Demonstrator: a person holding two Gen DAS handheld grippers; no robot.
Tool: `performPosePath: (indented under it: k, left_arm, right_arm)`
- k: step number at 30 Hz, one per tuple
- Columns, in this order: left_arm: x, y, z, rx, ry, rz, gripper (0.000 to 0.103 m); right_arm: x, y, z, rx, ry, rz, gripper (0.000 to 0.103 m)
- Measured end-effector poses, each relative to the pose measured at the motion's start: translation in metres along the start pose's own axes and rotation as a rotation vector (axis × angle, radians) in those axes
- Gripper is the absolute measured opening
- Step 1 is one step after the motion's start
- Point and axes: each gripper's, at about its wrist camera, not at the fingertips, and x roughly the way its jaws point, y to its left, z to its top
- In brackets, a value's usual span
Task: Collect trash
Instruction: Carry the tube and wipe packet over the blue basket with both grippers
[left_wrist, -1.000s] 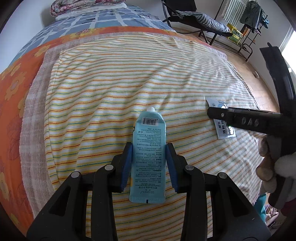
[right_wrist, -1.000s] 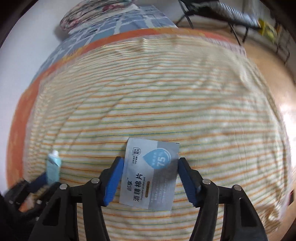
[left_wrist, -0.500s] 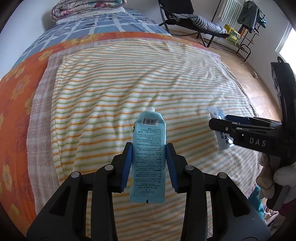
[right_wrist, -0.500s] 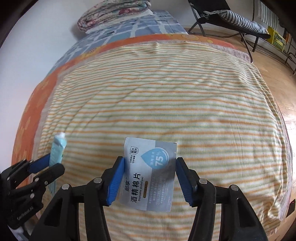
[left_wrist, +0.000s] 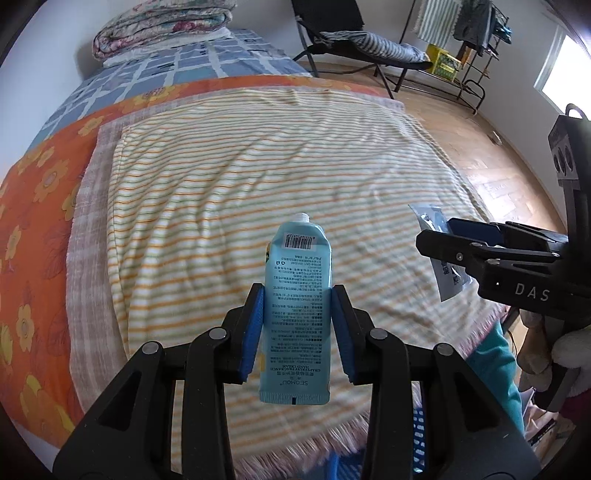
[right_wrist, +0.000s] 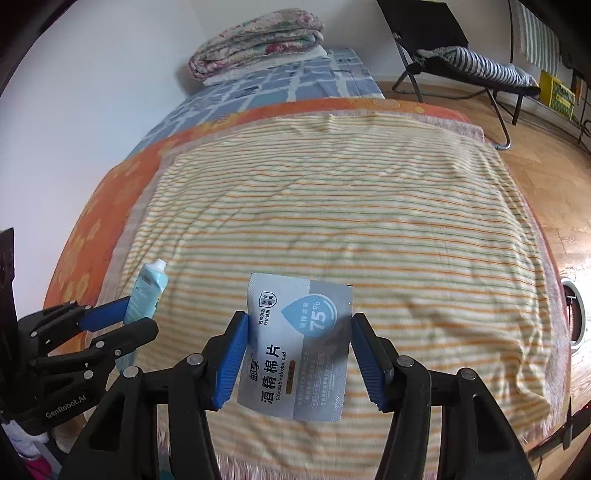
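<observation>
My left gripper (left_wrist: 297, 326) is shut on a light blue squeeze tube (left_wrist: 297, 295), cap end pointing away, held in the air above the striped blanket (left_wrist: 258, 177). The same tube (right_wrist: 146, 291) and the left gripper (right_wrist: 122, 325) show at the lower left of the right wrist view. My right gripper (right_wrist: 297, 354) is shut on a grey and white alcohol pad sachet (right_wrist: 295, 347), its blue pads pressing both side edges. In the left wrist view the right gripper (left_wrist: 454, 243) appears at the right edge with the sachet (left_wrist: 443, 266) sticking out below it.
The bed carries an orange flowered sheet (left_wrist: 33, 206), a blue checked cover (left_wrist: 166, 66) and a folded quilt (right_wrist: 258, 40) at its head. A folding lounge chair (right_wrist: 461, 55) and a clothes rack (left_wrist: 480, 44) stand on the wooden floor (right_wrist: 554, 184) to the right. The blanket's fringed near edge (left_wrist: 332, 439) lies just below the grippers.
Both grippers have risen and drawn back from the bed with the tube and the sachet still held; the bed looks farther away and more of the room shows.
</observation>
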Motion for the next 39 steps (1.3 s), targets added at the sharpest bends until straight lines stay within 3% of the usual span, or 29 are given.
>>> performPosePath:
  k: [9, 19, 39]
  left_arm:
    - [-0.030, -0.035, -0.028, 0.052, -0.014, -0.016, 0.036]
    - [-0.046, -0.058, -0.081, 0.067, 0.007, -0.034, 0.036]
    - [-0.044, -0.102, -0.151, 0.114, 0.070, -0.096, 0.036]
  right_arm:
    - [-0.044, 0.005, -0.037, -0.069, -0.046, -0.006, 0.058]
    - [-0.080, 0.013, -0.083, -0.133, -0.079, -0.018, 0.059]
    - [-0.095, 0.015, -0.163, -0.173, -0.051, -0.045, 0.060]
